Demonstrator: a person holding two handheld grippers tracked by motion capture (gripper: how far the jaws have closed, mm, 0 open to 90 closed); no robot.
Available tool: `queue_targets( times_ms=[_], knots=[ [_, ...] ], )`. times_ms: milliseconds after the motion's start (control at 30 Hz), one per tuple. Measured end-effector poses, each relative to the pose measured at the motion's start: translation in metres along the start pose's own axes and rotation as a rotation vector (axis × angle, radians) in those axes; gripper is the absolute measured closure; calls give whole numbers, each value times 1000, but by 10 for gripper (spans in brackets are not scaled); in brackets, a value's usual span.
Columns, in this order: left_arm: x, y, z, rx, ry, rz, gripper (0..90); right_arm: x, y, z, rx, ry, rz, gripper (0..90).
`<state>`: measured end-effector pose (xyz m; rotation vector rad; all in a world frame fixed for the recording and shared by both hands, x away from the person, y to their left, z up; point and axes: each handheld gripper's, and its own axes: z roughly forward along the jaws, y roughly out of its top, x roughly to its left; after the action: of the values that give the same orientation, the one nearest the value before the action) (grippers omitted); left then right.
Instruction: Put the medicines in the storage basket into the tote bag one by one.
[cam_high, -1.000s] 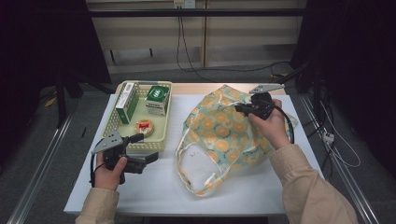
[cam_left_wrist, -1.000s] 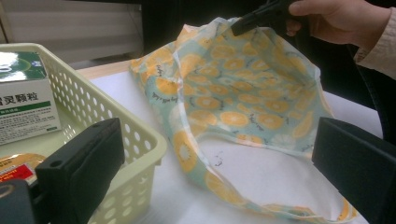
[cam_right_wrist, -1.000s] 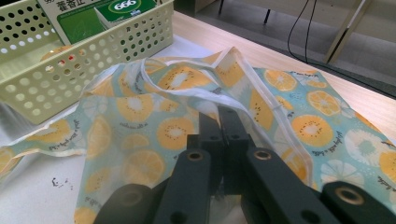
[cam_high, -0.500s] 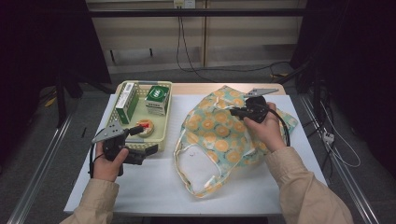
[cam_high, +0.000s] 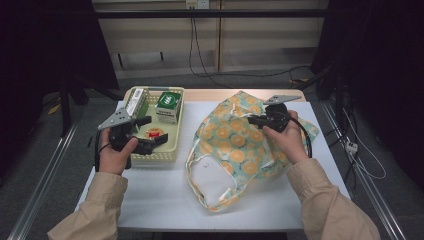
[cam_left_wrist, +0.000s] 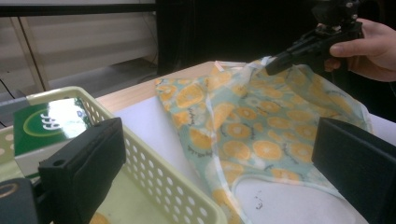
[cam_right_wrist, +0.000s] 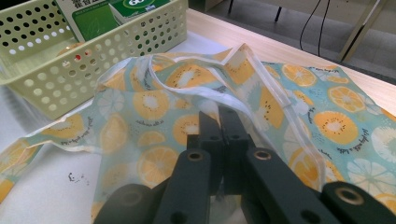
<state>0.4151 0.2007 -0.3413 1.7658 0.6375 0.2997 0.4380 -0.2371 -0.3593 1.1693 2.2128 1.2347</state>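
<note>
Orange-print bag (cam_high: 235, 145) cloth is pinched in our closed right gripper (cam_right_wrist: 219, 122). Our left gripper (cam_high: 152, 132) waits wide open over the basket (cam_high: 172, 152). Next we likely grab 1 item.

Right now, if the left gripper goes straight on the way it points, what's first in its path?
Probably the orange-print bag: the left gripper, open over the basket rim, points across at it. Depth is unclear.

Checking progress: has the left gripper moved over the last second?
Yes. The left gripper moved away from the person, from the table before the basket to over its near edge.
</note>
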Motion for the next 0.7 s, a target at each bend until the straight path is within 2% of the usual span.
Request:
queue_targets(
  times_ms=[167, 267, 333, 433, 600, 700],
  knots=[
    [9, 8, 10, 31, -8, 6, 32, -2, -1, -2, -4, -3, 4, 900],
    [17, 12, 14, 23, -16, -13, 35, -3, -1, -3, -10, -5, 4, 900],
    [21, 14, 17, 25, 13, -3, 34, -3, -1, -4, -14, -2, 6, 900],
    [29, 15, 24, 25, 10, 8, 35, -2, -1, -3, -16, -3, 5, 900],
    [42, 11, 35, 47, 42, 23, 44, 0, -1, -2, -15, 1, 3, 900],
    [51, 6, 40, 47, 47, 3, 48, -1, -1, -2, -16, 1, 7, 900]
  ],
)
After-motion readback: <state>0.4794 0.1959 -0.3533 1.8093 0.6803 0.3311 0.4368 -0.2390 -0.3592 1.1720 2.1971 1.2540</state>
